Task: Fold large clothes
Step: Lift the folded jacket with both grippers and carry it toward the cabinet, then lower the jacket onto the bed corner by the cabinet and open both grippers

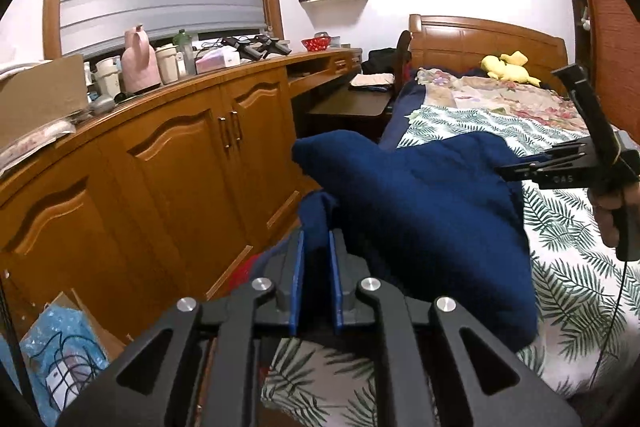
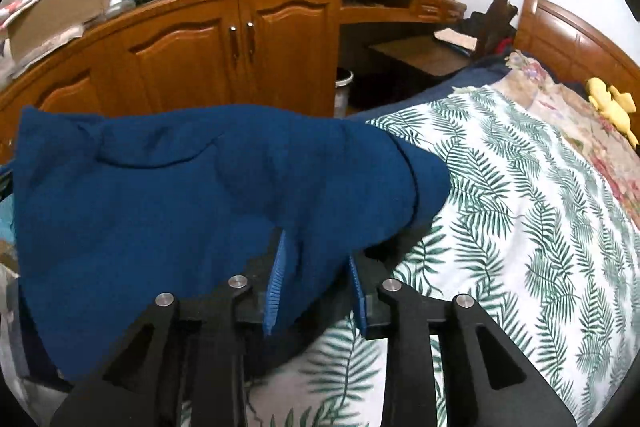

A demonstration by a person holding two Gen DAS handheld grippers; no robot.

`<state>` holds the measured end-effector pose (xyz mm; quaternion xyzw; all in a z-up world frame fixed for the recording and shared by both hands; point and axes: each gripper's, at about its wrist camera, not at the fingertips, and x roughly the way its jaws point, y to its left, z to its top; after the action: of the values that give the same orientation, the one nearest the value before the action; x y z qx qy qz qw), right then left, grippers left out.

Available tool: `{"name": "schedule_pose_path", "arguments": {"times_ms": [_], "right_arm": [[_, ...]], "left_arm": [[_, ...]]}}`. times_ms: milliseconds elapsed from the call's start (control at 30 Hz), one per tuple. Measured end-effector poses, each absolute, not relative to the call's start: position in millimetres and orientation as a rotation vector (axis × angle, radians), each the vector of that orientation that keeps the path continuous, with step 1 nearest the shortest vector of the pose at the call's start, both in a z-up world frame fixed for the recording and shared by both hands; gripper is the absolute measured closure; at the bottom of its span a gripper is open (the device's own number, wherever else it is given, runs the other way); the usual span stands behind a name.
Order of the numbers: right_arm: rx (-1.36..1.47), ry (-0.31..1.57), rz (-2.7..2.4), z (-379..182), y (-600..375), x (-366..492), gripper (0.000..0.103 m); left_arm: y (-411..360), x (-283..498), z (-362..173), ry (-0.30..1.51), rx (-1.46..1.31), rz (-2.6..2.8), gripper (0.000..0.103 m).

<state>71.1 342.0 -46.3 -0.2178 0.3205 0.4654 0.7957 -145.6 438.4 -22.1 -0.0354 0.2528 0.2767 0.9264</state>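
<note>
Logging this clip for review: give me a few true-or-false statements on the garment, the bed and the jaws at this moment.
1. The garment is dark blue. True.
2. The bed cover is plain white. False: it has a green leaf print.
3. Cloth sits between the left gripper jaws. True.
4. The right gripper has nothing between its jaws. False: blue cloth lies between them.
5. A yellow plush toy lies near the headboard. True.

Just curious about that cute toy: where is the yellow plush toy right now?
The yellow plush toy lies at the head of the bed on the floral blanket, just below the wooden headboard, at the right of both views.
</note>
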Motion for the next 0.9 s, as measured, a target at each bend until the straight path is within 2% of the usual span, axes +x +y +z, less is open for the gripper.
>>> {"name": "schedule_pose_path", "arguments": {"times_ms": [133, 200, 733, 900], "right_arm": [[-0.463, 0.651, 1.02, -38, 324, 58, 0.066], [-0.454, 0.634, 1.038, -32, 313, 48, 0.065], [-0.386, 0.503, 1.038, 19, 167, -23, 0.063], [-0.347, 0.479, 0.979, 30, 101, -31, 0.051]], "left_arm": [[425, -157, -16, 0.515, -0.114, 0.528, 0.091], [414, -159, -11, 0.51, -0.112, 0.515, 0.087], [297, -140, 14, 0.498, -0.106, 0.36, 0.078], [249, -121, 21, 0.497, -0.092, 0.336, 0.077]]}}
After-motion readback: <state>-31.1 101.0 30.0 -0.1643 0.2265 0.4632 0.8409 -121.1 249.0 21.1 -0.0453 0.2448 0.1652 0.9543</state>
